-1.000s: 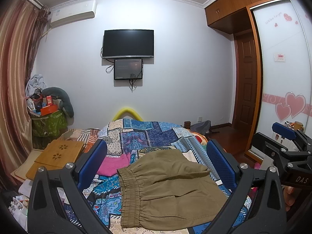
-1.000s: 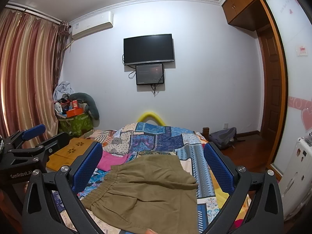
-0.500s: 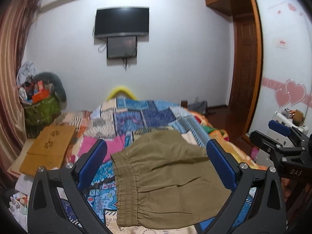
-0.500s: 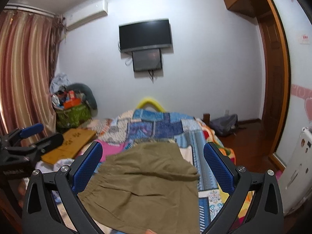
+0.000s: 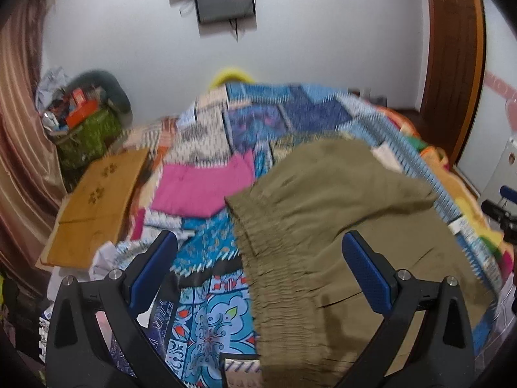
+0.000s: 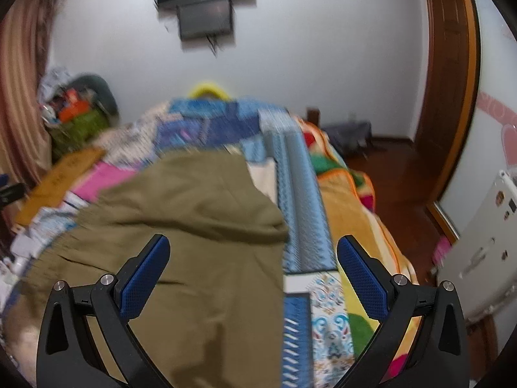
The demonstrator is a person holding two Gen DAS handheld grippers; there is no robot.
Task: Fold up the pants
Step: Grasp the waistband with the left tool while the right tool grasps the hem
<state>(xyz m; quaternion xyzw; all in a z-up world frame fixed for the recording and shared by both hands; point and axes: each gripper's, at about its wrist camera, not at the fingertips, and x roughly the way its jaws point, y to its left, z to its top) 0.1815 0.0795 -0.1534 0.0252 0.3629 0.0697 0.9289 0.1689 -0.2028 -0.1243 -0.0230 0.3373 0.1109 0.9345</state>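
Both hand-held grippers hang open above the pants on the bed.

The left hand-held gripper [image 5: 260,271] tilts down toward the pants [image 5: 339,226], its blue pads [image 5: 153,273] spread wide and holding nothing; the gathered waistband [image 5: 278,278] lies between and below them. The right hand-held gripper [image 6: 253,274] also points down at the pants [image 6: 194,226], spread just as wide and empty, with its left pad over the cloth and its right pad over the quilt [image 6: 307,194] just beside the pants. The pants lie flat on the quilt, partly folded, with a pink cloth [image 5: 203,187] on the waistband side. Both views are blurred.
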